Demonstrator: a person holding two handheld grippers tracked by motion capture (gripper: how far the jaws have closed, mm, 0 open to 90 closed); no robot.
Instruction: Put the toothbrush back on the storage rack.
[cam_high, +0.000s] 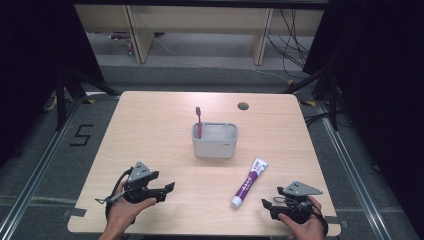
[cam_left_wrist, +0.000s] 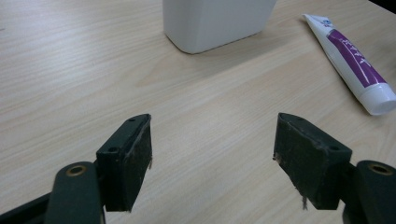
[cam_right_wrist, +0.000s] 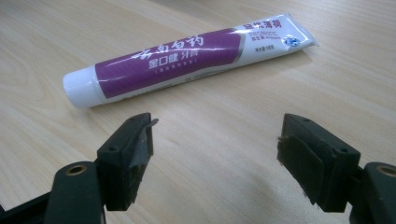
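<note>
At the near left we see the left gripper (cam_high: 167, 192), jaws wide and empty. Mid-table stands the holder (cam_high: 215, 140), brush (cam_high: 198, 121) inside. Right, the toothpaste (cam_high: 249, 182) lies flat, seemingly capped, near the right gripper (cam_high: 266, 206), wide too.

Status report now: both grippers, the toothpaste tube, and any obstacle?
Left gripper open, empty. Right gripper open, empty, facing toothpaste tube. Tube flat on table, untouched. Nothing between.
</note>
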